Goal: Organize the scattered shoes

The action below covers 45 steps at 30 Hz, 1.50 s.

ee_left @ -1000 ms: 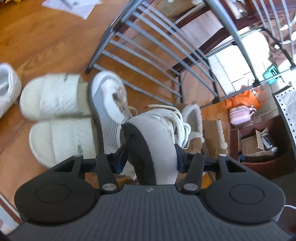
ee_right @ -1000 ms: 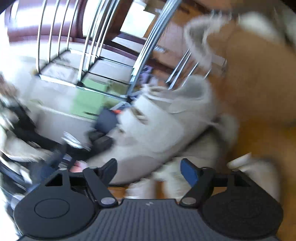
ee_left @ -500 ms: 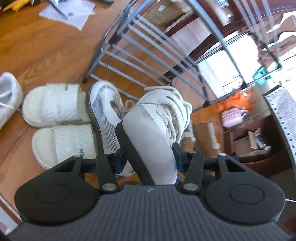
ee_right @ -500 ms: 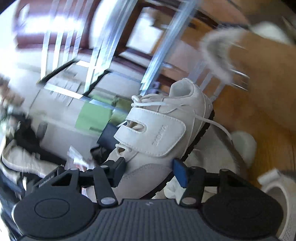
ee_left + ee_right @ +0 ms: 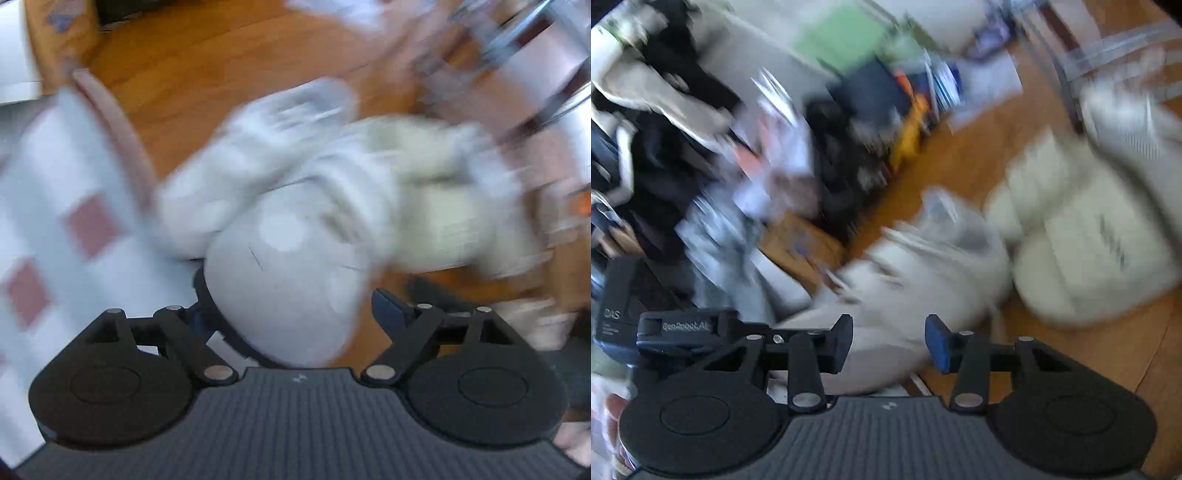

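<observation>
Both views are motion-blurred. In the left wrist view a white-grey sneaker (image 5: 291, 295) with a black sole sits toe-first between the fingers of my left gripper (image 5: 291, 310); the left finger touches it, the right finger stands apart, so the jaws are open. More white shoes (image 5: 266, 155) lie beyond on the wood floor. In the right wrist view my right gripper (image 5: 888, 341) has its fingers spread on either side of the same sneaker (image 5: 916, 273), with a gap at each finger. White slides (image 5: 1082, 240) lie to its right.
A white and red patterned mat (image 5: 55, 221) lies left on the wood floor. Metal rack bars (image 5: 535, 55) stand at the top right. Clutter of clothes, boxes and bags (image 5: 738, 129) fills the left of the right wrist view.
Both cameras have swung quickly. My left gripper has opened; its right finger is off the sneaker. The sneaker has come down beside the other white shoes. My right gripper's fingers now straddle it.
</observation>
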Available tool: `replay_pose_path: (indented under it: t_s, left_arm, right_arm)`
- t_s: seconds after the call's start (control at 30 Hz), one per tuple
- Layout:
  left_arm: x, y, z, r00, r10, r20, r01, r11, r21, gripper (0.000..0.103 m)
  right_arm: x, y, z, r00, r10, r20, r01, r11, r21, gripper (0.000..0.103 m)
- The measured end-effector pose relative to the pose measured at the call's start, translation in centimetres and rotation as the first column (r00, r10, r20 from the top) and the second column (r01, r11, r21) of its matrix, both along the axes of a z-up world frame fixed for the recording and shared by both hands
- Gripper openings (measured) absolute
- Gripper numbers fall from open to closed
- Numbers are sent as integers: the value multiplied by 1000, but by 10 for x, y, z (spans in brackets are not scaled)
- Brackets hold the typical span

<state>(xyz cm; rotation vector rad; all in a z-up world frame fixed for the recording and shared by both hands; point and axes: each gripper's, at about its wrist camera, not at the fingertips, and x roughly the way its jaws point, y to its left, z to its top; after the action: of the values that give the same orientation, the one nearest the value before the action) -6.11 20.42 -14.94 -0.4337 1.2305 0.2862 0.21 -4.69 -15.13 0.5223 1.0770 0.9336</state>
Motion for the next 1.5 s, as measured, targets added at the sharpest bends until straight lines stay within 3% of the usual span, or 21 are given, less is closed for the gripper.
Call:
replay_pose_path:
  t_s: [0.07,0.13,0.2,0.27,0.37,0.43,0.57,0.73,0.83,0.87,0.9,0.93,0.97,1.03,1.1,1.27,1.37,1.43,1.47,1.5]
  left_arm:
    - [-3,7,-12,999,10,-33,-11,1000,-27,85]
    - [-8,13,-22,998,29,-61,-34,996,-77,84]
    - [-13,12,-18,997,23,-79,-26,999,-45,83]
    - [-19,9,1,998,-2,-64,5,999,40,85]
    - [-27,12,20,1000,-20,-17,21,998,56,91]
    - [-30,15,30,1000,-27,-2,27,994,105,96]
    - [-26,14,14,998,-6,-68,19,981,192,96]
    - [-20,14,-14,991,-2,-133,24,986,167,96]
    - [-8,4,-27,991,-24,-131,45,987,156,89]
    - [-2,0,-30,991,-41,-130,58,990,129,87]
    - [1,-3,-30,991,-44,-128,60,991,122,88]
    - [8,-8,-29,991,-54,-126,72,987,147,86]
    - [16,-14,-28,990,-65,-125,87,981,176,85]
    - [22,-20,-27,990,-84,-116,105,976,190,84]
    - [34,-26,-27,989,-102,-109,120,976,181,82]
    - [53,-25,-32,993,-80,-88,91,988,128,80]
    - [61,-20,-33,995,-56,-87,67,989,128,78]
    - [64,-19,-33,995,-47,-86,58,990,129,78]
    - [63,-16,-33,996,-38,-80,47,992,119,78]
    - [62,-13,-33,997,-27,-72,35,994,107,78]
  right_arm:
    - [-3,-6,-23,995,-9,-95,8,1000,-3,45]
    - [-7,-10,-26,995,1,-97,-3,1000,-21,48]
    - [-7,-14,-23,998,0,-69,-3,999,-52,63]
    - [-1,-17,-19,999,-36,-42,32,996,-78,68]
    - [8,-16,-24,997,-61,-55,54,992,-118,69]
    - [11,-13,-25,996,-63,-69,53,989,-139,69]
    - [16,10,-20,992,-82,-92,61,975,-212,80]
    - [32,48,-22,975,-145,-171,99,962,-253,87]
    - [47,70,-40,957,-164,-237,94,955,-281,93]
    - [50,72,-46,954,-172,-245,102,956,-275,91]
    - [53,74,-52,950,-181,-253,111,957,-267,73]
    - [55,72,-55,951,-184,-248,120,960,-252,64]
    - [57,70,-58,953,-186,-240,128,963,-236,45]
    - [62,62,-58,958,-197,-207,149,963,-226,39]
    - [65,56,-49,972,-201,-120,168,956,-240,28]
    - [81,56,-38,974,-227,-19,215,941,-261,24]
    - [90,54,-37,976,-219,-14,209,946,-248,24]
    - [93,52,-35,979,-201,-19,191,952,-238,29]
    - [91,50,-32,981,-193,-19,183,953,-241,38]
    - [89,49,-29,982,-189,-20,178,953,-247,56]
